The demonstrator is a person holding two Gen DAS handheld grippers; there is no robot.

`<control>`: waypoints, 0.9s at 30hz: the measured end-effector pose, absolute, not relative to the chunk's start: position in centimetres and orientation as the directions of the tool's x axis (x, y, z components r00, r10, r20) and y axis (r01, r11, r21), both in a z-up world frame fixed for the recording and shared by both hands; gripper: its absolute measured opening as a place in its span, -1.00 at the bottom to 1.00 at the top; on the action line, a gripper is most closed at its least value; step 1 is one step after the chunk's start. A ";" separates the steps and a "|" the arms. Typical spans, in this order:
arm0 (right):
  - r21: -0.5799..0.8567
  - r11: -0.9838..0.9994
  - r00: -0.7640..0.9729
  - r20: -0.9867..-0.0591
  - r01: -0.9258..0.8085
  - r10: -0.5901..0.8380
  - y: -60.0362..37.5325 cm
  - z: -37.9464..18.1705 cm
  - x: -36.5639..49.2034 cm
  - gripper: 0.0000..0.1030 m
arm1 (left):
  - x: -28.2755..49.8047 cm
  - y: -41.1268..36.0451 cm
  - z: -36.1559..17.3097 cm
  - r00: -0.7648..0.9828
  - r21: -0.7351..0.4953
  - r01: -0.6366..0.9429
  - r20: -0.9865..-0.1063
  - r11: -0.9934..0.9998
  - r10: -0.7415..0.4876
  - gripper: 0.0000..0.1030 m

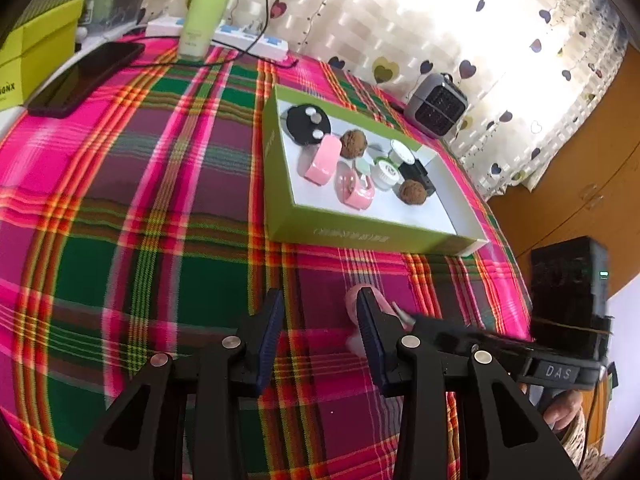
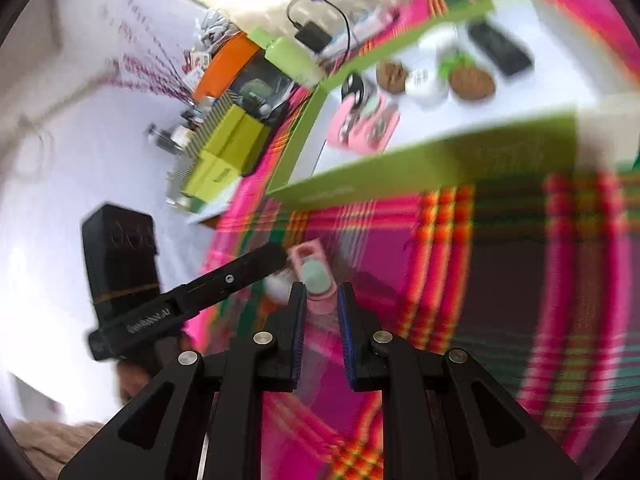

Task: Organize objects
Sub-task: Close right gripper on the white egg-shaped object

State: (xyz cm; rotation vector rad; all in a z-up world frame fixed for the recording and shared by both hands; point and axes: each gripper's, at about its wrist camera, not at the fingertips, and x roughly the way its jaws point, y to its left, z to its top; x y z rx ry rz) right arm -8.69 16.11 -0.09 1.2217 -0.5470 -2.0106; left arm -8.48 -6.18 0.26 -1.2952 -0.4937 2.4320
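An open green tray box lies on the plaid cloth. It holds two pink cases, two brown balls, white jars and a black disc. In front of the box, my right gripper is shut on another pink case with a mint-green top. That view is blurred. In the left wrist view the same pink case peeks out behind my left gripper's right finger. My left gripper is open, with only cloth between its fingers. Its tip sits just left of the case.
A black phone, a green bottle and a white power strip lie at the table's far side. Lime boxes stand at far left. A grey heater sits beyond the tray. The table edge runs along the right.
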 end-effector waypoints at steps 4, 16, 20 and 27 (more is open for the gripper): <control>0.559 -0.736 -0.349 -0.649 0.383 -0.675 15.1 0.8 -8.2 -0.67 | -8.4 -5.8 0.3 -0.521 -0.456 -0.142 -0.720 -0.878 0.458 -0.30; 0.400 -0.833 -0.499 -0.670 0.381 -0.550 16.5 2.1 -7.2 -0.67 | -6.6 -4.5 0.4 -0.507 -0.443 -0.179 -0.724 -0.879 0.468 -0.30; 0.359 -0.826 -0.498 -0.668 0.435 -0.552 15.9 2.7 -5.7 -0.64 | -6.2 -4.6 0.4 -0.504 -0.439 -0.195 -0.722 -0.877 0.474 -0.30; 0.303 -0.797 -0.452 -0.694 0.522 -0.560 13.7 2.5 -4.0 -0.37 | -6.8 -5.9 0.4 -0.508 -0.507 -0.159 -0.694 -0.847 0.510 -0.30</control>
